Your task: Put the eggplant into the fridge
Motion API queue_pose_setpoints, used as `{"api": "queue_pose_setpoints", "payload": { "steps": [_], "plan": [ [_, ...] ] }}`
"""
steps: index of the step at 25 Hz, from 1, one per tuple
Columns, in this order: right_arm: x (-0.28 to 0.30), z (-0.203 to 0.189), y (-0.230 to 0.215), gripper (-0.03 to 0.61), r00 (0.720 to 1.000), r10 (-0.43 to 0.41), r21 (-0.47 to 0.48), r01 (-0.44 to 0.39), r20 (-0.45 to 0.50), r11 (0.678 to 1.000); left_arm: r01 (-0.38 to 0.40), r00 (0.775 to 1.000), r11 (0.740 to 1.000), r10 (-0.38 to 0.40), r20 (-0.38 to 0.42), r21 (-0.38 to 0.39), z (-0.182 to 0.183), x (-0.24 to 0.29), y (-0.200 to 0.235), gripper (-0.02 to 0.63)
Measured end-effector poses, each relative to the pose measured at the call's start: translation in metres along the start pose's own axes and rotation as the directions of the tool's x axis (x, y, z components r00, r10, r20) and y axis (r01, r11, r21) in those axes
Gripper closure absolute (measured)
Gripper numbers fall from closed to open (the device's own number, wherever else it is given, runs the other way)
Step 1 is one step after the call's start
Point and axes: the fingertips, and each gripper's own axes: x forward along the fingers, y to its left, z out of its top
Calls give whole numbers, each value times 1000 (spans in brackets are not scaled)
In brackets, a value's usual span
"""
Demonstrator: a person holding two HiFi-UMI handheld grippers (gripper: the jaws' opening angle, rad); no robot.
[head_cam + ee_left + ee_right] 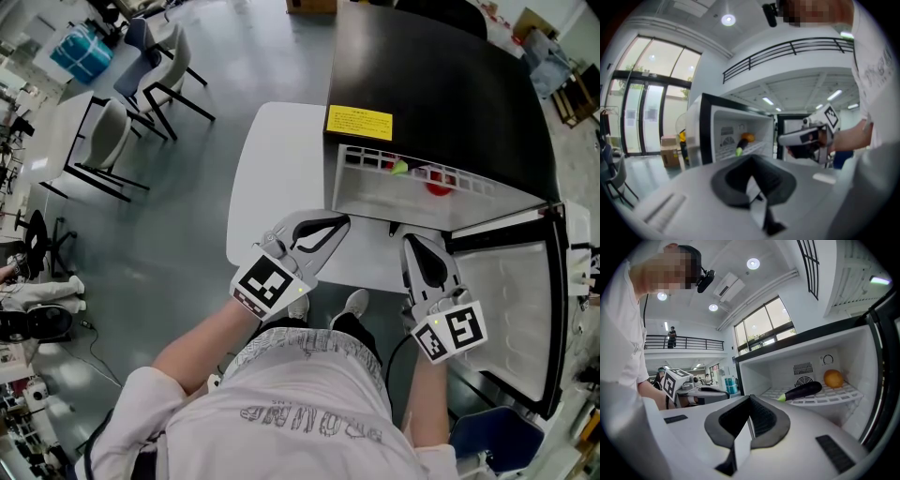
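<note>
- The eggplant (802, 390) already lies on the wire shelf (834, 397) inside the fridge (441, 84), its green stem end towards the opening. An orange (833, 378) sits just beside it at 2 o'clock in the right gripper view.
- The left gripper (753, 164) has its tongs pressed together with nothing between them. It hovers outside the fridge, at about 7 o'clock from the opening in the head view.
- The right gripper (750, 401) is likewise closed and empty. It sits at 6 o'clock from the opening, pointing in at the shelf.
- The placing step looks finished, so the task seems all but done.
- The door (511, 300) stands wide open at 4 o'clock in the head view. If anything is left, it is probably swinging that door shut.
- That would fall to the right gripper, which is nearer, pushing on the door's outer edge with its closed tips.
</note>
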Motion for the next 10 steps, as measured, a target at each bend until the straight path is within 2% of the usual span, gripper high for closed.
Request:
{"api": "queue_pose_setpoints", "payload": {
  "steps": [10],
  "plan": [
    [-1, 2, 2, 584, 1000, 1, -6, -1, -3, 1000, -3, 1000, 1000, 3, -3, -1, 0, -1, 0, 607]
  ]
}}
